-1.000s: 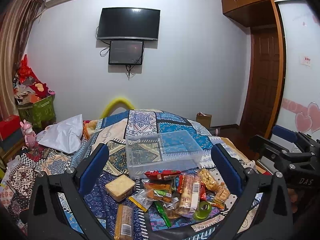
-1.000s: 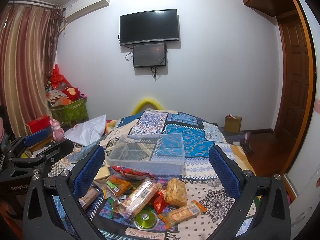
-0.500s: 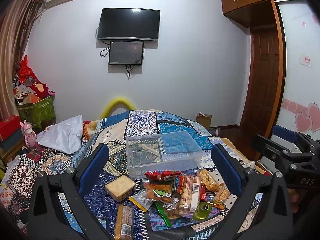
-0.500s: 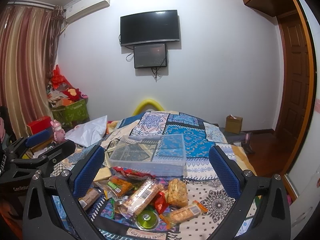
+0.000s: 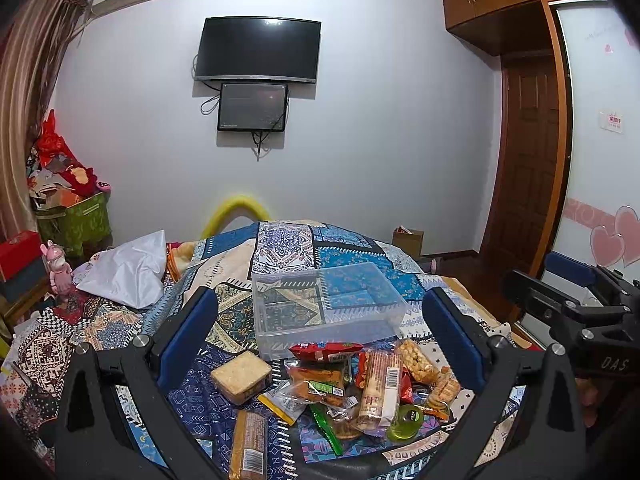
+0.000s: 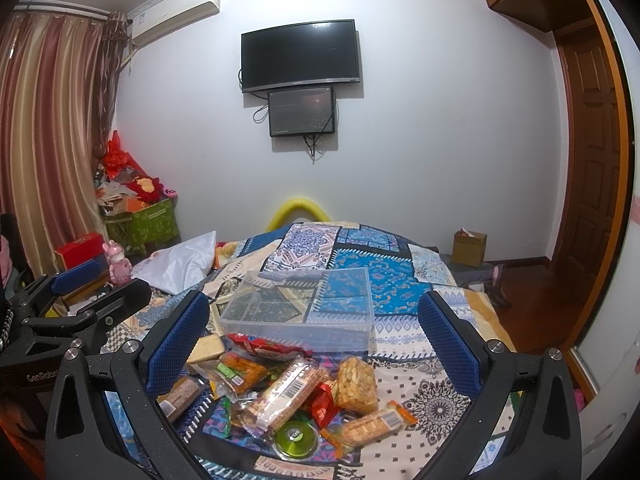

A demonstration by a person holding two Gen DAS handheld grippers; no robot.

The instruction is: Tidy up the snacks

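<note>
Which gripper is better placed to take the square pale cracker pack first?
Probably the left gripper: the square pale cracker pack lies at the pile's left edge, near its left finger. For the right gripper, open too, the pack is half hidden behind a finger.

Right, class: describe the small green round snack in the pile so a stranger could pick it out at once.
Start at the clear plastic box on the patterned bedspread, then drop to the snack pile heaped in front of it. At the pile's near edge lies the green jelly cup, just below the long barcoded biscuit pack. It is the only round, translucent green item among flat rectangular wrappers.
</note>
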